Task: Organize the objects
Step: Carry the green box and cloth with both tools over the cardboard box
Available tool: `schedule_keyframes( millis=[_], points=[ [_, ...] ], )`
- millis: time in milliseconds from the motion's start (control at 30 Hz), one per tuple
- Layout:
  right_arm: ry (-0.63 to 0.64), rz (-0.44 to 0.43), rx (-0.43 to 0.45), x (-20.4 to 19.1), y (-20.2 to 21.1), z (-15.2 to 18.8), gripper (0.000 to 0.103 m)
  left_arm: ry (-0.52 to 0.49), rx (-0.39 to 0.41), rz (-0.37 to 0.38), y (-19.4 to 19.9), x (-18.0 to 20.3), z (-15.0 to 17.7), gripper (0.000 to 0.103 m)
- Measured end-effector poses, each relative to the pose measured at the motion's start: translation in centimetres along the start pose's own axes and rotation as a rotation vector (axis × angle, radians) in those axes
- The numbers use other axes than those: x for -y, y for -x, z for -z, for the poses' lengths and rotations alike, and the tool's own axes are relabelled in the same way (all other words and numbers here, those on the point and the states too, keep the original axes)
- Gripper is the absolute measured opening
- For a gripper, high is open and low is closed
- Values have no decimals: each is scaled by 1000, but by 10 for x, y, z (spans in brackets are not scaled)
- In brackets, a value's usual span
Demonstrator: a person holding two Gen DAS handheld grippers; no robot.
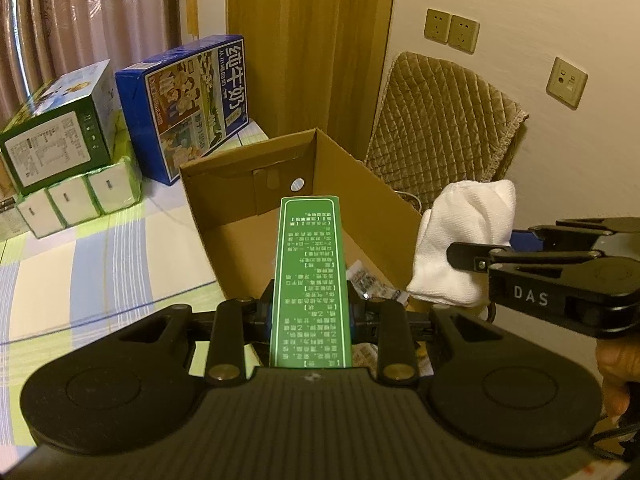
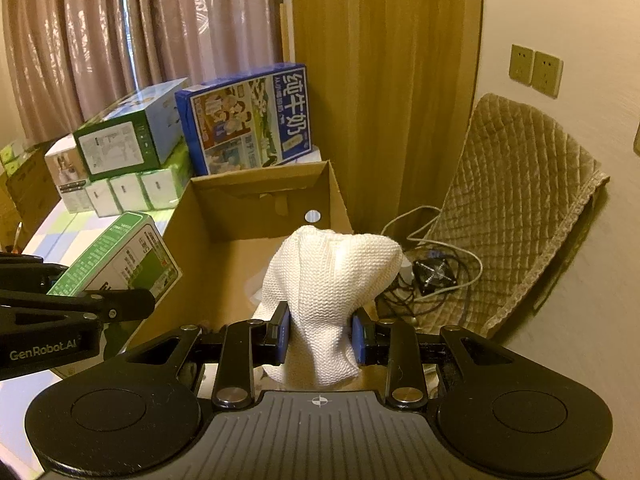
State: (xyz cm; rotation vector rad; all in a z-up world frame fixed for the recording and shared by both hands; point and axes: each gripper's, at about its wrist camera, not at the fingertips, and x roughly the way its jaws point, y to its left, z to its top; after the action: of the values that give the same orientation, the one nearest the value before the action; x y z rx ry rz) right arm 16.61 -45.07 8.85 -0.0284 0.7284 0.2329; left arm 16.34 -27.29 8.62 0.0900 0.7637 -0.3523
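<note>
"DAS" stands in pale letters on the right hand-held gripper (image 1: 472, 258); "GenRobot.AI" on the left hand-held gripper (image 2: 148, 304); large white "纯牛奶" on the blue milk carton (image 2: 244, 116); the green box (image 1: 308, 280) carries print too small to read

I was working in a lived-in home room. Pink curtains (image 2: 100, 40) hung behind stacked grocery cartons, among them a blue milk box (image 1: 192, 108), on a striped tablecloth (image 1: 100, 248), beside a quilted chair cover (image 2: 520, 208).
</note>
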Motion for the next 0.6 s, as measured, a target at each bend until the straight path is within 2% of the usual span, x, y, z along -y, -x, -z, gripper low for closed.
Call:
schedule_keyframes(
  millis=[233,600],
  points=[
    [-8,-1,-22,1,-18,-6,27,-3,-10,-11,-18,-5,-12,25],
    [-11,-3,-48,-1,-33,-5,27,-8,-44,-1,-39,-9,-13,25]
  ],
)
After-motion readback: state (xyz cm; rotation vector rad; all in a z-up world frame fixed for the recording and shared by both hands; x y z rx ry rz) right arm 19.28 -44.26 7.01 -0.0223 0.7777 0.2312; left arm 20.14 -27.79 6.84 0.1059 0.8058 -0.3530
